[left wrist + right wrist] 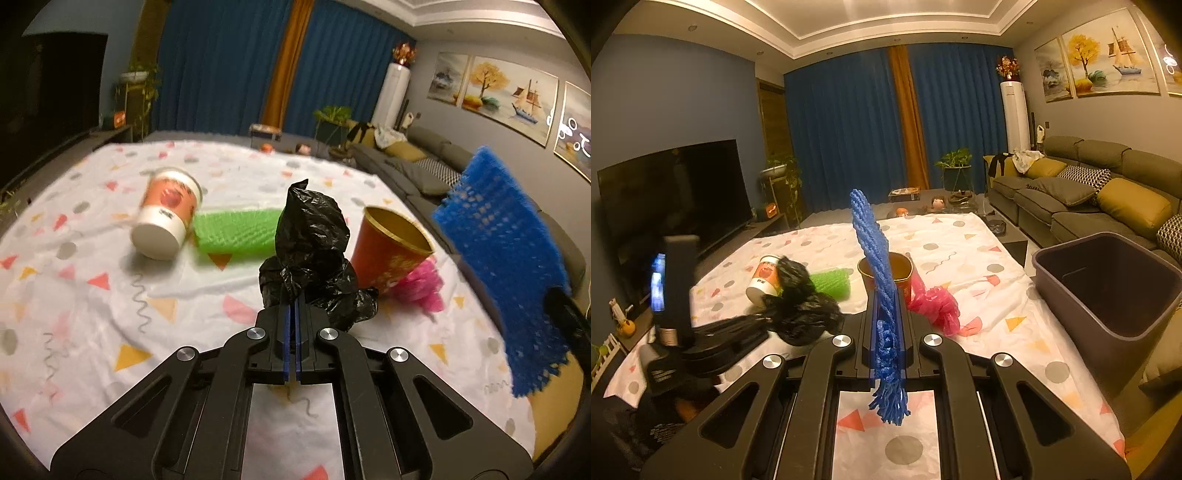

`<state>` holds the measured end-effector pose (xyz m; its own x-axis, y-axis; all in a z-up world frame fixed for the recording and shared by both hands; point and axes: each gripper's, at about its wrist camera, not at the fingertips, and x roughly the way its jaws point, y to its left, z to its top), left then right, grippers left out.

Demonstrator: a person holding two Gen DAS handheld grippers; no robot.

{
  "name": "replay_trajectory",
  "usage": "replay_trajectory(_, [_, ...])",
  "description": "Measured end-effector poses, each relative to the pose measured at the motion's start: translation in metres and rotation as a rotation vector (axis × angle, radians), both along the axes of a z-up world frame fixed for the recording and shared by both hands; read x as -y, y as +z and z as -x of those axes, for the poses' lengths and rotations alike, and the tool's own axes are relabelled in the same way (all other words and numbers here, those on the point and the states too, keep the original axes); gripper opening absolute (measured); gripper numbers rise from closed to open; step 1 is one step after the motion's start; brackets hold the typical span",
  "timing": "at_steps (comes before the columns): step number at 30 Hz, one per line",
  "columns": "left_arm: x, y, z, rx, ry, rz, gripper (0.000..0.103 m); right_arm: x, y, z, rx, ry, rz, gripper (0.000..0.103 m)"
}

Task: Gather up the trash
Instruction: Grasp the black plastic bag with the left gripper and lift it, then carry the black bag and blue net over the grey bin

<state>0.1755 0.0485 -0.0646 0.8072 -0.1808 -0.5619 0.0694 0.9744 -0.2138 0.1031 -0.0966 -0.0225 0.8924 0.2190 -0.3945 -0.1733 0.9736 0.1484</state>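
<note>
The left hand-held gripper (293,306) is clamped on a crumpled black plastic bag (314,240) just beside the red paper cup (388,247) on the patterned tabletop (92,314); the right hand-held gripper (886,314) pinches blue foam netting (875,258), near that cup.

The left gripper (294,301) has its blue-padded jaws pinched together on a fold of a crumpled black plastic bag (314,251), which stands up from the patterned white tablecloth (92,314); behind the bag lies a green foam net (236,232), and just left of that a white and orange paper cup (168,218) on its side, its base toward the camera; right of the bag a red paper cup with a gold rim (388,251) tilts against a pink plastic bag (424,286); a blue foam net (509,266) hangs at the right edge, held from below by a dark gripper (570,321).
</note>
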Motion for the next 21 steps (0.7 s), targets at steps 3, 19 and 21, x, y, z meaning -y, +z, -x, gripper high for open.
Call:
replay_trajectory(3, [0.000, 0.011, 0.018, 0.033, 0.013, -0.005, 0.000, 0.002, 0.003, 0.007, 0.011, -0.005, -0.001, 0.009])
replay_trajectory(19, [0.035, 0.065, 0.083, 0.171, -0.032, 0.004, 0.000, 0.029, 0.020, 0.044, 0.069, -0.054, -0.010, 0.009])
replay_trajectory(21, [0.042, 0.067, 0.085, 0.172, -0.041, -0.008, 0.000, 0.035, 0.022, 0.048, 0.075, -0.065, -0.016, 0.009])
